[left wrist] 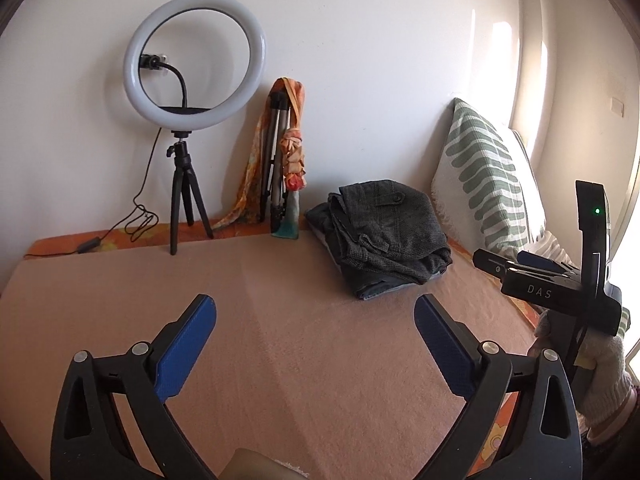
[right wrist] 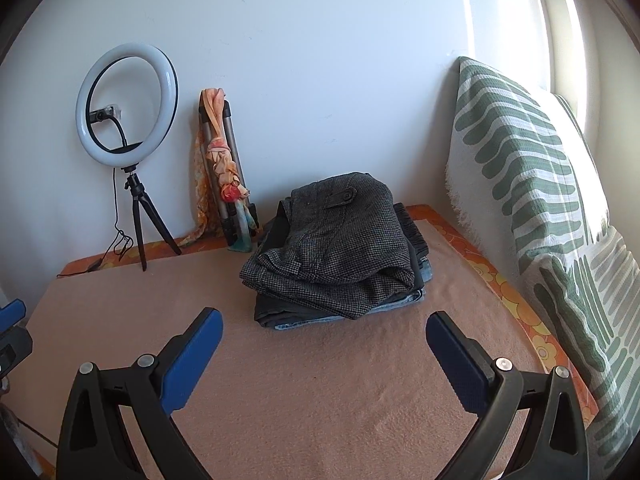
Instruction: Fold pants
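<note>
Hovering over the blanket, both grippers gape wide and empty — folded pants lie stacked toward its far right corner, dead ahead of the right gripper; left gripper farther off.

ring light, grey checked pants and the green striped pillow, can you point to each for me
ring light [left wrist: 195,60], left wrist view, on the white ring's lit rim at its right side
grey checked pants [right wrist: 340,248], right wrist view, on the top folded panel
green striped pillow [right wrist: 520,152], right wrist view, on its patterned front face
</note>
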### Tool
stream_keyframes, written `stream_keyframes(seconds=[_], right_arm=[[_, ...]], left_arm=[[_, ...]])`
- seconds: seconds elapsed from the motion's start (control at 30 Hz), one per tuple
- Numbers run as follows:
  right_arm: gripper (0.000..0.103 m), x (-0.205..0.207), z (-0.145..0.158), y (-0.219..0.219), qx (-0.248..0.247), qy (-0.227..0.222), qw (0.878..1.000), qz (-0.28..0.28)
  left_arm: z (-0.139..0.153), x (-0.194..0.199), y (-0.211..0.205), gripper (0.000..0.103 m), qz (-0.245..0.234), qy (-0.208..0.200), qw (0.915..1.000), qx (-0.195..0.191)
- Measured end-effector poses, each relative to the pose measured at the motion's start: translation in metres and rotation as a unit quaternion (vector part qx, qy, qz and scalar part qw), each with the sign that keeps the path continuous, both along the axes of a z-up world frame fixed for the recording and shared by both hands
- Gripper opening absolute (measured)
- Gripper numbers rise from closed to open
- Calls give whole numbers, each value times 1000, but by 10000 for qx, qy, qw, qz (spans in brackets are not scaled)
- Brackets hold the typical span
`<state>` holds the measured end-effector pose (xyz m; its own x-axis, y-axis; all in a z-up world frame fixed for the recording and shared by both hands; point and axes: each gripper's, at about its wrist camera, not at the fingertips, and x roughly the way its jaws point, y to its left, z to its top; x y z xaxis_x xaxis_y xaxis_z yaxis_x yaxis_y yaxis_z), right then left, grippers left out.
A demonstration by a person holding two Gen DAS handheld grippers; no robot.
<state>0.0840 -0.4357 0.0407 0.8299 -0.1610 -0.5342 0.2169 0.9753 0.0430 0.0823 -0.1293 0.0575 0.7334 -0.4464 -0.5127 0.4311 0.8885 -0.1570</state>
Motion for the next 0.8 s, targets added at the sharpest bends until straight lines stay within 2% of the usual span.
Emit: stream_keyframes(seconds=[0.1,0.43,0.8], right_arm=[[103,-2,0,0,-36,-80,9999,-110],[103,-10,-4,5,-205,-89,9996,-183],[103,-9,-3,13,-294,-94,9995,-64]], left_arm=[[-4,0,4,100,27,-30,10000,-41],[-11,-2,7,100,152,-75,9996,227],[-19,0,9,102,171,29,9991,389]])
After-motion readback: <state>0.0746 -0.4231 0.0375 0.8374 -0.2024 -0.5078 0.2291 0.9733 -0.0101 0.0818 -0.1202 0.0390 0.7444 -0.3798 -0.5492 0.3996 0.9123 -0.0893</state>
